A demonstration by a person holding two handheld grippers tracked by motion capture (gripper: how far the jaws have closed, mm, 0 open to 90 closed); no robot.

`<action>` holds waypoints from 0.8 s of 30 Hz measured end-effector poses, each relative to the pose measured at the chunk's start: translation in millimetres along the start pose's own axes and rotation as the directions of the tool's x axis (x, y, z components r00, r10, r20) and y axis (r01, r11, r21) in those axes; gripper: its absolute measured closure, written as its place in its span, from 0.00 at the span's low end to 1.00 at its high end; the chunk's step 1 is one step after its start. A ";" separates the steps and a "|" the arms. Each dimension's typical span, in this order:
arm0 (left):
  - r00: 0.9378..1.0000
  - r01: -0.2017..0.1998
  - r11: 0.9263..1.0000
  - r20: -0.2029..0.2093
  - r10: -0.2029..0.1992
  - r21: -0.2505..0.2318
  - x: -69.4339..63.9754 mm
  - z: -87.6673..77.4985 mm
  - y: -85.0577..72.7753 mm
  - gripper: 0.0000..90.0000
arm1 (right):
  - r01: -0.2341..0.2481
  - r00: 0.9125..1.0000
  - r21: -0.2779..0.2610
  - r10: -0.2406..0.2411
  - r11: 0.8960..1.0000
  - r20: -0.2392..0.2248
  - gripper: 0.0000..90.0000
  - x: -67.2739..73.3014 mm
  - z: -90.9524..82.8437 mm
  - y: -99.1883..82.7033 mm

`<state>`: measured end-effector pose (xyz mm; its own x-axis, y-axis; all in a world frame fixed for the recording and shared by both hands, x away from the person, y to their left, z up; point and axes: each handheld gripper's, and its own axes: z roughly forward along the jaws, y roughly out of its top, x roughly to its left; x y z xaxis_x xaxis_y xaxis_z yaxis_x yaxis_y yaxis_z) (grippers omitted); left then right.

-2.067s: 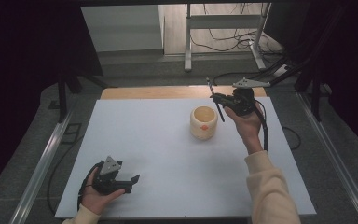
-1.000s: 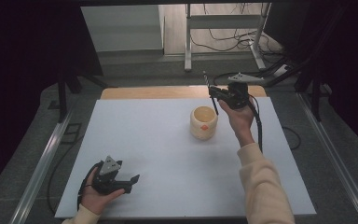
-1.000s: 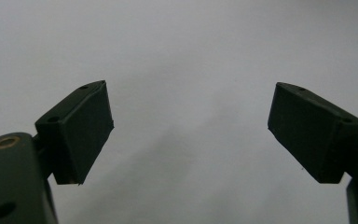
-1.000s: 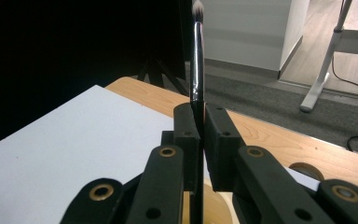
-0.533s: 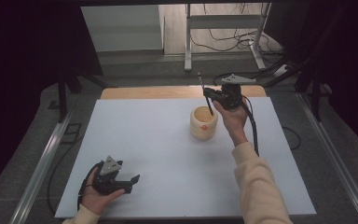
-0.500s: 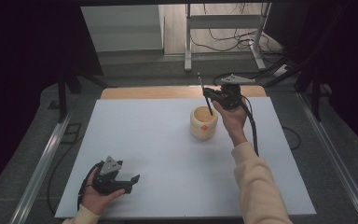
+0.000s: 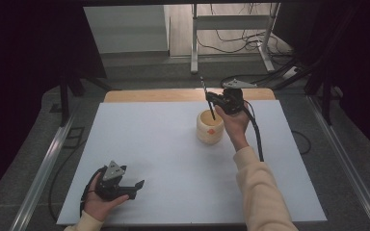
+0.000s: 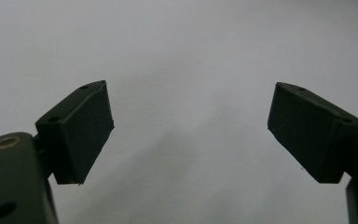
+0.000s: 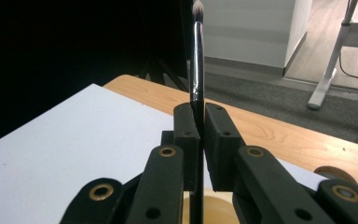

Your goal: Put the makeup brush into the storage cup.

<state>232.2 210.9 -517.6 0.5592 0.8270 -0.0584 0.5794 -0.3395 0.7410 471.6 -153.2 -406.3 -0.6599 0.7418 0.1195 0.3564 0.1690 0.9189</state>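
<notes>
Beyond the right tongs (image 7: pixel 215 100) lies grey carpet (image 7: pixel 139 72), then pale wood flooring (image 7: pixel 231 29) where a white metal frame (image 7: pixel 231 36) stands among loose cables (image 7: pixel 236 41). Dark curtains (image 7: pixel 29 57) hang either side.

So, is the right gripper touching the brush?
Touching. In the right gripper view, the right gripper has both jaws closed on the black handle of the brush, with no gap at either side.

The high view looks forward and down over the white worktop (image 7: pixel 164 159). The left gripper view stares closely at that worktop (image 8: pixel 182 56). The right gripper view faces across the worktop (image 9: pixel 65 140), just above the cup (image 9: pixel 214 210), which the high view (image 7: pixel 209 127) shares.
</notes>
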 end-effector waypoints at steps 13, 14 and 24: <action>1.000 -0.002 1.000 0.000 0.002 0.000 1.1 -0.6 -0.2 0.16 | -0.017 1.000 0.011 0.017 1.000 0.003 0.93 -2.0 7.0 -11.8; 1.000 -0.002 1.000 0.000 0.002 0.001 1.0 -0.7 -0.2 0.16 | -0.018 1.000 0.015 0.018 1.000 0.005 0.93 -2.3 7.4 -12.8; 1.000 0.001 1.000 0.002 -0.001 -0.001 1.0 -0.6 -0.3 0.16 | -0.058 0.998 0.032 0.057 0.998 0.009 0.53 -9.7 4.1 -23.7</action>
<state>232.2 212.1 -517.5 0.5595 0.8266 -0.0607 0.5793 -0.3377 0.7419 472.2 -161.7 -430.8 -0.6321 0.7563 0.1685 0.4151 0.1469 0.8978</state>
